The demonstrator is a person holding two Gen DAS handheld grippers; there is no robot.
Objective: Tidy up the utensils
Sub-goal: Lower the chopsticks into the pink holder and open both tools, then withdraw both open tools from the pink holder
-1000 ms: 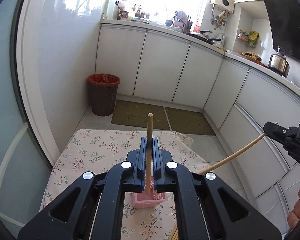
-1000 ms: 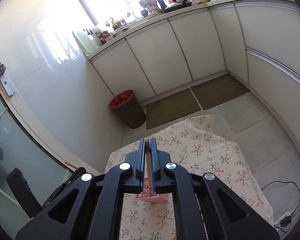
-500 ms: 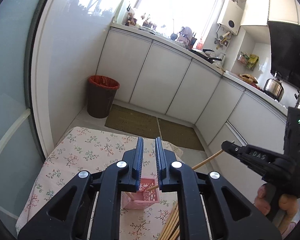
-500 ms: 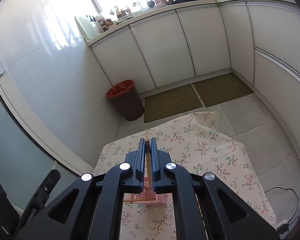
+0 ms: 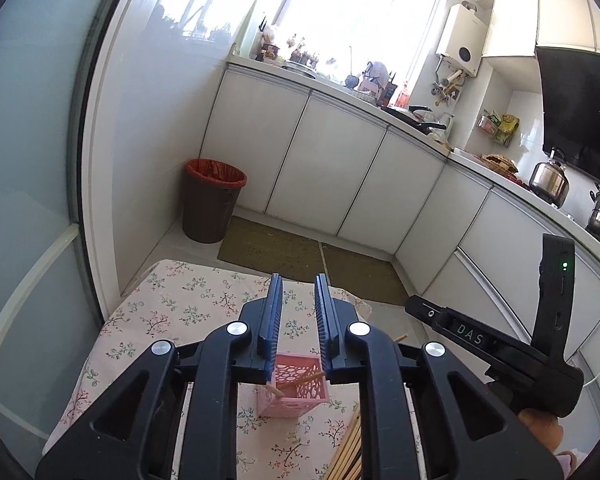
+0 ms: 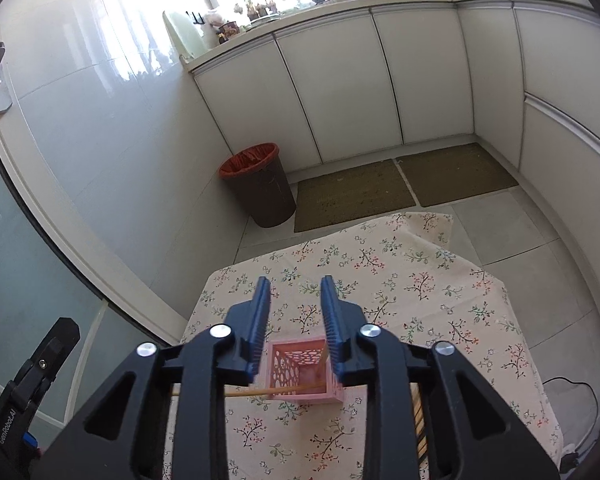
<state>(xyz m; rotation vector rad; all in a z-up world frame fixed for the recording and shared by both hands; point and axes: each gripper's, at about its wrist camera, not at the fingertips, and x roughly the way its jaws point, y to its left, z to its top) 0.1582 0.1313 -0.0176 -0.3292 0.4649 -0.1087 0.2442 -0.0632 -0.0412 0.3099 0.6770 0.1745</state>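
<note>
Two parted, empty grippers are held over a pink basket.

The left gripper (image 5: 298, 320) and right gripper (image 6: 294, 318) are ribbed; the perforated square basket (image 6: 305, 376), holding slanted wooden chopsticks (image 6: 276, 391), is set on a floral tablecloth (image 6: 420, 288) in a white kitchen.

Both tools, left (image 5: 298, 322) and right (image 6: 294, 324), have spread apart, chopsticks (image 6: 284, 390) now in pink basket (image 6: 300, 376).

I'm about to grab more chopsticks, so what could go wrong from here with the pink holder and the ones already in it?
Both grippers, left and right, are open above the pink holder. One chopstick leans far out over its rim, so it could lever out or tip the light holder. Reaching for the remaining chopsticks beside the holder could knock it.
</note>
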